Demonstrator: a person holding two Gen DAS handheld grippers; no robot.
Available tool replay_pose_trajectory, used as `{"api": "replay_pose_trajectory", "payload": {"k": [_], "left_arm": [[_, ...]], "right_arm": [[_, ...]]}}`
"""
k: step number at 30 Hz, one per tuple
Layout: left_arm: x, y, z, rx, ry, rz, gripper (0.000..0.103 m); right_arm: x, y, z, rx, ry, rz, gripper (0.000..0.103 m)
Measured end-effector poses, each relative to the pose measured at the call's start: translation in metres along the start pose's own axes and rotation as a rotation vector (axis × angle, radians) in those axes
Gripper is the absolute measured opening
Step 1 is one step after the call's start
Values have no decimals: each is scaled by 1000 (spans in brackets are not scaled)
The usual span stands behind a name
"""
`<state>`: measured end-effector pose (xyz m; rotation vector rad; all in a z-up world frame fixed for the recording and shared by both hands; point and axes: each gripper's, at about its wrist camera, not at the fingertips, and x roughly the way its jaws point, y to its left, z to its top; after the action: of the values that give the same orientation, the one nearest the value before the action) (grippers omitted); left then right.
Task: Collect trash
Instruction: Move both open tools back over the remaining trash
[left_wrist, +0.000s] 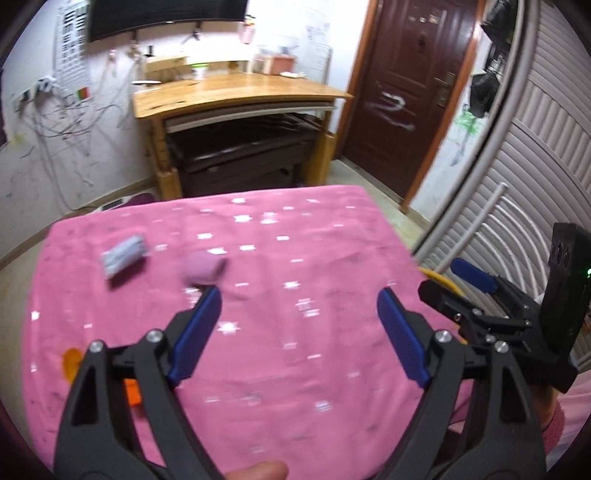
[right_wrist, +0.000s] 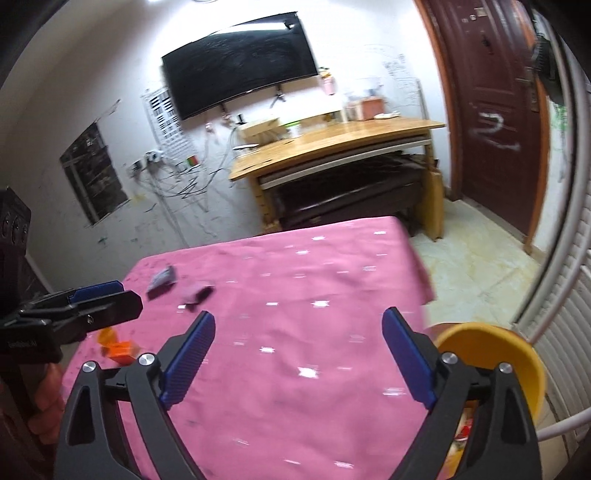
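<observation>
A table under a pink star-print cloth (left_wrist: 295, 369) carries the trash. A grey-blue wrapper (left_wrist: 123, 256) and a mauve crumpled piece (left_wrist: 203, 267) lie at its far left, and orange scraps (left_wrist: 72, 363) lie near the left edge. My left gripper (left_wrist: 299, 295) hovers open over the cloth, nothing between its blue pads; the mauve piece sits just beyond its left fingertip. My right gripper (right_wrist: 299, 314) is open too, and empty. A yellow bin (right_wrist: 491, 354) stands off the table's right edge beside it. The right wrist view shows the same wrapper (right_wrist: 162, 280), mauve piece (right_wrist: 197, 291) and orange scraps (right_wrist: 118, 349).
A wooden desk (left_wrist: 236, 92) with small items stands against the far wall beyond the table. A dark red door (left_wrist: 410, 92) is at the right. A white rail and slatted panel (right_wrist: 554, 295) run close along the right, next to the bin. Tiled floor (right_wrist: 472, 258) lies between.
</observation>
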<state>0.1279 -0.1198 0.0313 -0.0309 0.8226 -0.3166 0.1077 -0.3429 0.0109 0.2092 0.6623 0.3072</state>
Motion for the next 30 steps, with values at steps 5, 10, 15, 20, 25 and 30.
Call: {"api": "replay_pose_trajectory", "payload": {"k": [5, 10, 15, 20, 25, 30], "left_arm": [[-17, 52, -9, -36, -25, 72, 87], [-31, 103, -17, -104, -45, 117, 87], [-31, 150, -34, -167, -22, 149, 87], [-19, 176, -49, -207, 18, 163, 87], [-13, 190, -59, -219, 39, 176, 87], [-10, 195, -66, -187, 44, 187, 87]], "right_arm": [[26, 52, -4, -33, 33, 33, 90], [46, 94, -12, -64, 67, 62, 92], [57, 129, -19, -116, 94, 77, 94], [68, 155, -25, -159, 120, 102, 95], [79, 178, -36, -193, 159, 136, 95], [93, 200, -49, -243, 202, 144, 95]]}}
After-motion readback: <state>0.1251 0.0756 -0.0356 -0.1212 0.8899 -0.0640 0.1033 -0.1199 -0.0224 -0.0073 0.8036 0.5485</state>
